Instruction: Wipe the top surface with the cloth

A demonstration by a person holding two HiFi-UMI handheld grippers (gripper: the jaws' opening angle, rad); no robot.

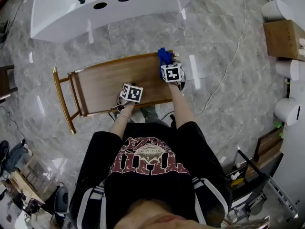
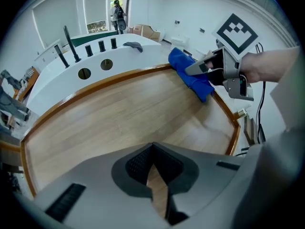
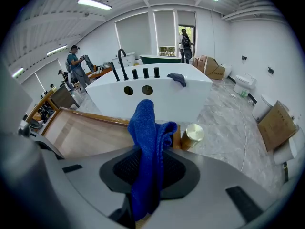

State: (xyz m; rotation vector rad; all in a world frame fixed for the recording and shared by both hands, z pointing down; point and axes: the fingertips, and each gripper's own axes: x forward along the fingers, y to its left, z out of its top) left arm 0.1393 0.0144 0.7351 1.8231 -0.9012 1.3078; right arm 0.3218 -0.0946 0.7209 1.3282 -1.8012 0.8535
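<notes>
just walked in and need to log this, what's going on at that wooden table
A person stands over the wooden table top with a gripper in each hand. The right gripper is shut on a blue cloth at the top's far right corner, where the cloth appears to rest on the wood. The left gripper is shut and empty, over the near side of the top.

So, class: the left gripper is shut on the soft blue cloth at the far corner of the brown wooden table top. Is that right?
Not quite: the right gripper is shut on the soft blue cloth at the far corner of the brown wooden table top, as the right gripper view shows.
</notes>
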